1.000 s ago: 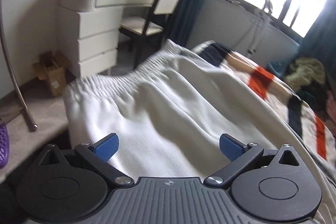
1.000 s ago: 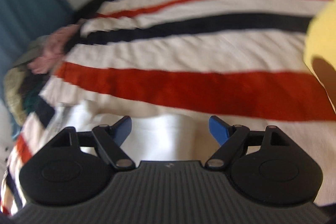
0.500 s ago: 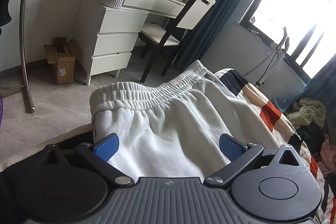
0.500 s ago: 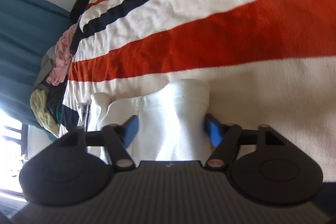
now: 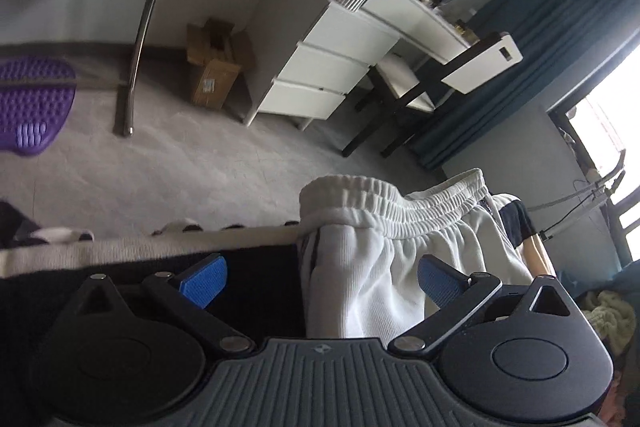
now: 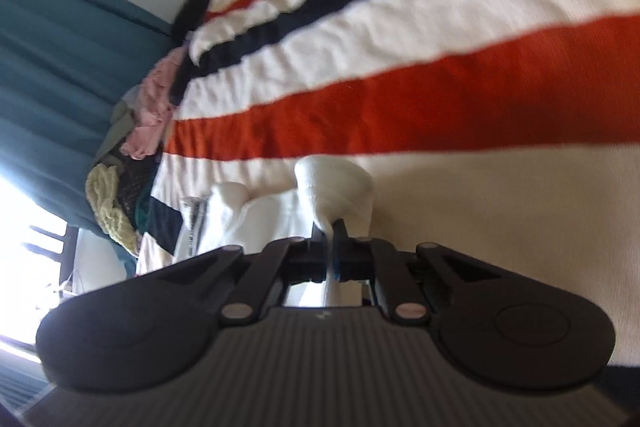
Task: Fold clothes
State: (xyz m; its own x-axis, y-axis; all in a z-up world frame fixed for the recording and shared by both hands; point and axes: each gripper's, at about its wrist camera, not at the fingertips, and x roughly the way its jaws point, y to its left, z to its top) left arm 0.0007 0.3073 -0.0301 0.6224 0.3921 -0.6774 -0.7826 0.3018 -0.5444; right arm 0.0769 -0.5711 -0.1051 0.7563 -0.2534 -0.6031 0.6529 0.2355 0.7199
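Note:
White sweatpants [image 5: 372, 267] with a ribbed elastic waistband [image 5: 400, 203] lie at the edge of the bed. My left gripper [image 5: 320, 281] is open, its blue pads either side of the waist corner, the cloth between them. In the right wrist view my right gripper [image 6: 331, 241] is shut on a pinch of the white pants leg [image 6: 336, 187], which bunches up just ahead of the fingers on the striped blanket [image 6: 440, 107].
A white dresser [image 5: 332, 67], a chair [image 5: 420, 87], a cardboard box [image 5: 216, 67] and a metal rack pole [image 5: 140, 27] stand on the grey floor beyond the bed edge. A pile of clothes [image 6: 132, 147] lies at the blanket's far side by the teal curtain.
My right gripper has shut on the white pants leg. My left gripper has swung left and tilted, now at the waistband corner by the bed edge, still open.

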